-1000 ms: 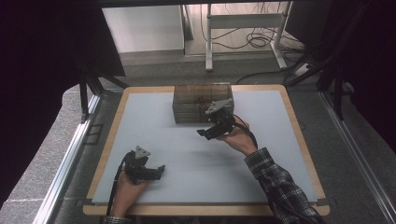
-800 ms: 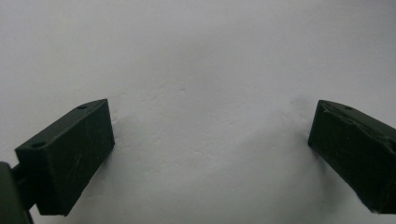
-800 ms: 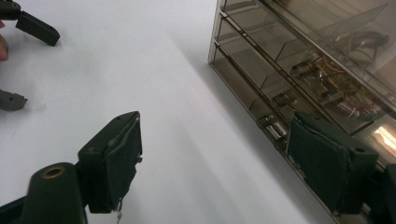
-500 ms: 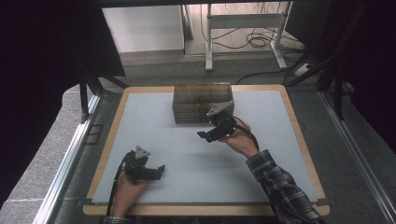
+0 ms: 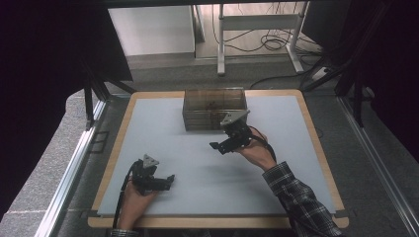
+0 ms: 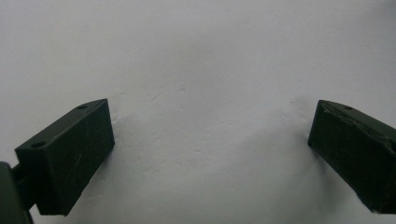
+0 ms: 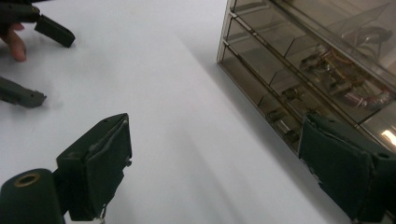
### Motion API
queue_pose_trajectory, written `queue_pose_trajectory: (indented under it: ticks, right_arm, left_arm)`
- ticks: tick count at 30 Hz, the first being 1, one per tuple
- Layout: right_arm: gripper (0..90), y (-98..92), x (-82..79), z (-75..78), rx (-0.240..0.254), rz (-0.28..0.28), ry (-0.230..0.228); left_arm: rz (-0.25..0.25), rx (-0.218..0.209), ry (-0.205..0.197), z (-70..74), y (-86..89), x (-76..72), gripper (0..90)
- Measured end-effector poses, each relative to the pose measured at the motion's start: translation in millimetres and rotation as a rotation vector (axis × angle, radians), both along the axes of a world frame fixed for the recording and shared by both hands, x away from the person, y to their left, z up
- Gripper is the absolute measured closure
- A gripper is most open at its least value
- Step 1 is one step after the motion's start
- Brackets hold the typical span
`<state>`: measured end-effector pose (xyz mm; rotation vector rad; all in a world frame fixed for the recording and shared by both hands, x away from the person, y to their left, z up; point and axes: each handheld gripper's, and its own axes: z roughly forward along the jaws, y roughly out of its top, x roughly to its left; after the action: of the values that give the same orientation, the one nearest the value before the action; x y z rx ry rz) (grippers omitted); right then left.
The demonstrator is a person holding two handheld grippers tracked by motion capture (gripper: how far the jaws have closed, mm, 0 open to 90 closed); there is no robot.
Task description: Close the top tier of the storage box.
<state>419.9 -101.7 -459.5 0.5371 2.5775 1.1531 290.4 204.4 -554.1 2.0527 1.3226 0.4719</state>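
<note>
Right gripper [image 5: 221,146], jaws just opened wide and empty, hovers beside the drawer box [image 5: 214,108] at the table's [image 5: 148,128] far middle (rigid, slick, brittle-looking plastic, probably light); best taken by a drawer's front lip.

High view looks down on the table [image 5: 163,123]. Gripper views sit close above it; the right also faces the drawer box [image 7: 317,60].
</note>
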Motion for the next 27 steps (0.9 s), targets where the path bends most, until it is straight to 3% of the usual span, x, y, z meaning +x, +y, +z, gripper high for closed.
queue_pose_trajectory:
  ticks: [27]
  right_arm:
    - [6.0, -22.5, -7.7, -6.7, 0.026, -0.021, -0.001]
  left_arm:
    - [0.0, 0.0, 0.0, 0.0, 0.0, -0.1, 0.5]
